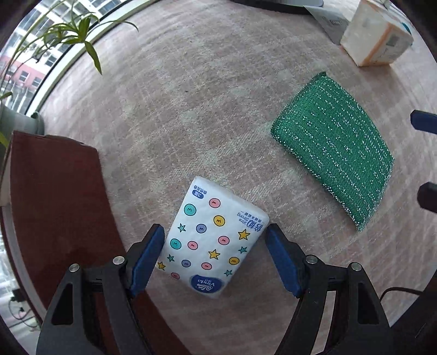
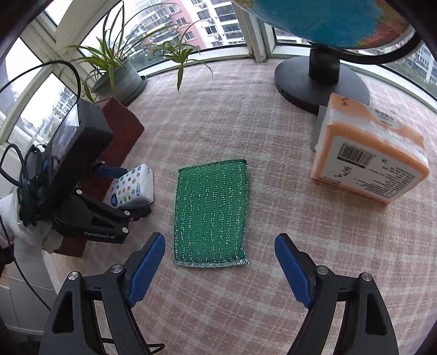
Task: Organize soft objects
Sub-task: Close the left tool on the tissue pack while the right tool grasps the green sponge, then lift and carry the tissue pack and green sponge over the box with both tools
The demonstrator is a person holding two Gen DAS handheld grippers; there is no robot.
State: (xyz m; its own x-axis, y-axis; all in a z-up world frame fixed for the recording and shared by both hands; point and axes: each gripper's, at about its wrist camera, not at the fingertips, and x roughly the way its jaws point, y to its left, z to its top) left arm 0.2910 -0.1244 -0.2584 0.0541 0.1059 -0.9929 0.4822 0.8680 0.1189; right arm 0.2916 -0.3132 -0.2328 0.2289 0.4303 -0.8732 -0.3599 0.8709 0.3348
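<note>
Blue-padded left gripper (image 1: 214, 256) jaws straddle tissue pack (image 1: 211, 239), contact unclear.

Soft window daylight, faint shadows, fisheye-warped dark corners.

A pink-and-white checked tablecloth (image 2: 218, 114) covers the table, with a dark red box (image 2: 120, 128) at its left edge. At the far left, a spider plant in a grey pot (image 2: 120, 79) stands by the windows (image 2: 207, 24), through which apartment blocks show. At the far right a globe (image 2: 322, 21) rises on a round black base (image 2: 295, 79), a grey card (image 2: 318, 128) propped near it.
</note>
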